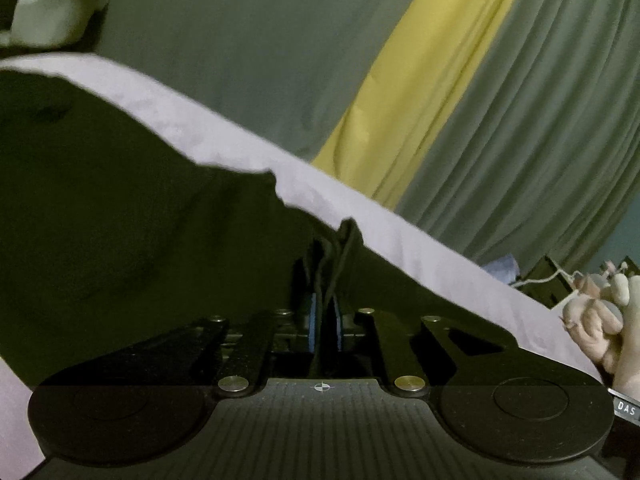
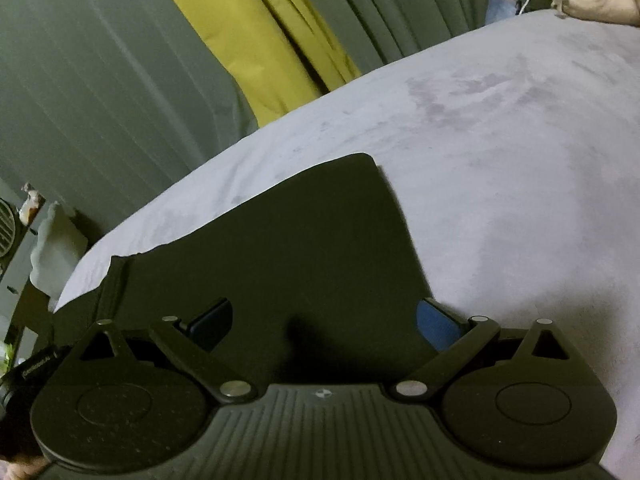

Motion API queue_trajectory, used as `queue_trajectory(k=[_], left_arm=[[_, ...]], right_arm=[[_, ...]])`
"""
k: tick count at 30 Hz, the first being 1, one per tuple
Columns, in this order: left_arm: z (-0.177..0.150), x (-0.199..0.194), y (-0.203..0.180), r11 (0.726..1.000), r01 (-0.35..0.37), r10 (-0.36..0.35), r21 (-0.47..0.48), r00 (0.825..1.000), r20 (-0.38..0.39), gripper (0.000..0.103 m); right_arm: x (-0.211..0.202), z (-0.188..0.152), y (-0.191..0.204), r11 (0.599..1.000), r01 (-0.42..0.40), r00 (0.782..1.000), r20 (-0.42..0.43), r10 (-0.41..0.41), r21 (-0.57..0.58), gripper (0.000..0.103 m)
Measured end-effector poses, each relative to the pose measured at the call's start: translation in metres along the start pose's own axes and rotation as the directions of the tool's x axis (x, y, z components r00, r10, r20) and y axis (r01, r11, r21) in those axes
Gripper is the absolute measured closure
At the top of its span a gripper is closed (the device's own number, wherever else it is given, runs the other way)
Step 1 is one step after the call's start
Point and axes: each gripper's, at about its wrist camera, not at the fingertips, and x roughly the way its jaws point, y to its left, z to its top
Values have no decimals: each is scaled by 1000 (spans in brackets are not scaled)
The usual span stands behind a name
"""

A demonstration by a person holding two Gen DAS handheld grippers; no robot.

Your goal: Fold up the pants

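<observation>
The dark pants [image 2: 280, 248] on the bed [image 2: 500, 160] look soft and floppy, so grab edges: the left claw [image 1: 325, 320] is pinching a bunched hem, the right claw [image 2: 324, 320] hangs spread right over them.

The left gripper [image 1: 325, 320] is tilted and has its two blue-padded fingers [image 1: 313, 322] pressed close together on a bunched fold of dark cloth, while the right gripper [image 2: 325, 320] holds its fingers [image 2: 438, 326] spread wide apart, low over dark cloth with nothing pinched between them.
</observation>
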Motion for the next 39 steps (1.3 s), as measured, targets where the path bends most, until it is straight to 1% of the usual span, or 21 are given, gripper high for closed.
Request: queue_trajectory(k=[1,3,4,6,8,9,12,14,16,17,20,22,23,24,26,27,28,31,35,37,39], left_arm=[[1,-1,1,1000,-15,15,1,1000,17,102],[4,-4,7,995,-93,94,-17,994,52,102],[7,-4,15,993,-105,107,-48,993,44,102],[11,-1,33,986,-89,90,-138,996,-2,102],[12,1,42,979,-31,23,-203,999,-38,98],[12,0,42,979,-21,13,-203,999,-41,94],[10,4,28,991,-1,-9,-131,997,-77,68],[7,8,21,994,24,-36,-107,993,-112,63],[5,14,17,996,13,-26,-87,989,-144,34],[3,18,17,996,-2,-13,-86,985,-174,33],[2,25,18,993,35,-57,-113,977,-204,34],[2,29,18,993,40,-63,-111,974,-217,54],[0,32,16,995,23,-43,-94,974,-220,64],[-1,34,15,997,16,-33,-78,973,-228,77],[-3,35,13,997,15,-32,-78,975,-221,81],[-3,32,11,997,15,-29,-70,978,-205,86],[-3,29,9,998,19,-31,-65,982,-187,87],[-2,16,3,998,31,-36,-48,993,-109,89],[7,-4,5,998,18,-19,-53,1000,-5,89],[9,2,11,998,-23,21,-62,999,-31,85],[9,16,14,991,-123,118,-50,988,-96,78]], right_arm=[[0,0,1,1000,6,1000,0,-6,-5,4],[2,0,6,999,26,1000,-4,-26,-31,4],[3,0,9,998,40,999,-7,-40,-48,4],[6,-1,13,996,48,999,-15,-50,-69,4],[8,-1,14,995,59,998,-19,-60,-79,4],[9,-1,14,995,63,998,-22,-64,-81,4],[11,-1,16,993,74,997,-28,-77,-90,4],[11,-1,17,992,79,996,-29,-82,-96,4],[11,-1,17,992,79,996,-30,-83,-96,4],[11,-1,17,993,78,996,-30,-81,-94,4],[11,0,18,992,78,996,-30,-81,-95,4],[11,0,18,991,84,996,-30,-87,-105,4],[11,0,20,990,87,996,-27,-90,-110,4],[10,-1,22,989,86,996,-25,-90,-122,4],[7,-3,28,985,86,996,-4,-87,-152,4],[4,-4,32,981,87,996,12,-86,-171,7],[2,-5,35,978,86,996,25,-82,-190,14],[0,-7,38,971,102,995,28,-98,-218,26],[-3,-6,38,972,111,994,40,-105,-208,30],[-5,-8,42,968,105,994,53,-95,-228,29],[-2,-11,48,958,108,994,52,-98,-266,26]])
